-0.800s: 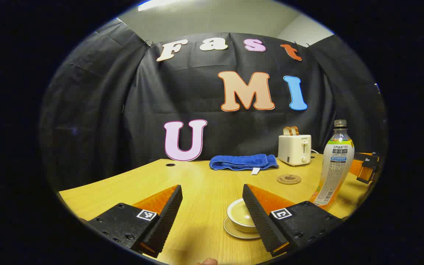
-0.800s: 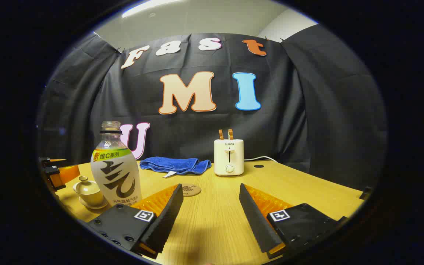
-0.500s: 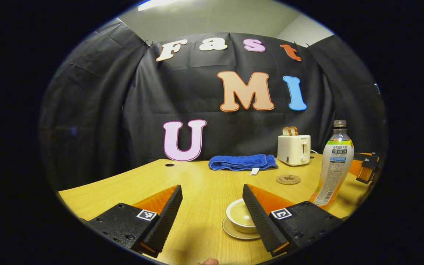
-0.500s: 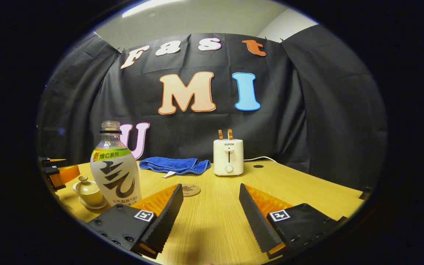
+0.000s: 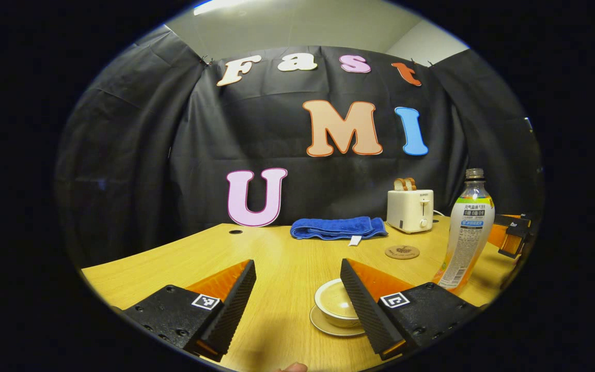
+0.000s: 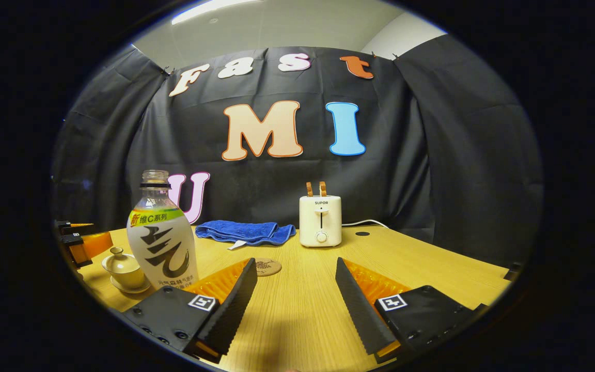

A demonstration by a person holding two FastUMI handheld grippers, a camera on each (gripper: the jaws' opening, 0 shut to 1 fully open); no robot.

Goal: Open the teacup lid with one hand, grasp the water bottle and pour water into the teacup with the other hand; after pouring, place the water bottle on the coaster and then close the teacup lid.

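A cream teacup (image 5: 334, 302) with its lid on sits on a saucer, partly hidden behind the right finger of my left gripper (image 5: 297, 266), which is open and a little above and short of it. In the right gripper view the teacup (image 6: 122, 266) stands at the far left, the lid's knob up. The water bottle (image 6: 162, 237), white-labelled, stands upright just left of my open right gripper (image 6: 293, 266) and beyond its left finger. In the left gripper view the bottle (image 5: 467, 232) is at the right. The round coaster (image 6: 266, 267) lies bare on the table behind the bottle.
A white toaster (image 6: 321, 220) with bread and a folded blue towel (image 6: 246, 231) stand at the back of the wooden table (image 6: 432, 263). The left gripper (image 6: 78, 243) shows at the far left of the right gripper view, next to the teacup.
The left gripper view has shifted slightly: cup, bottle and toaster slid a little left and look a bit smaller. The right gripper view is nearly unchanged. Both grippers stayed open.
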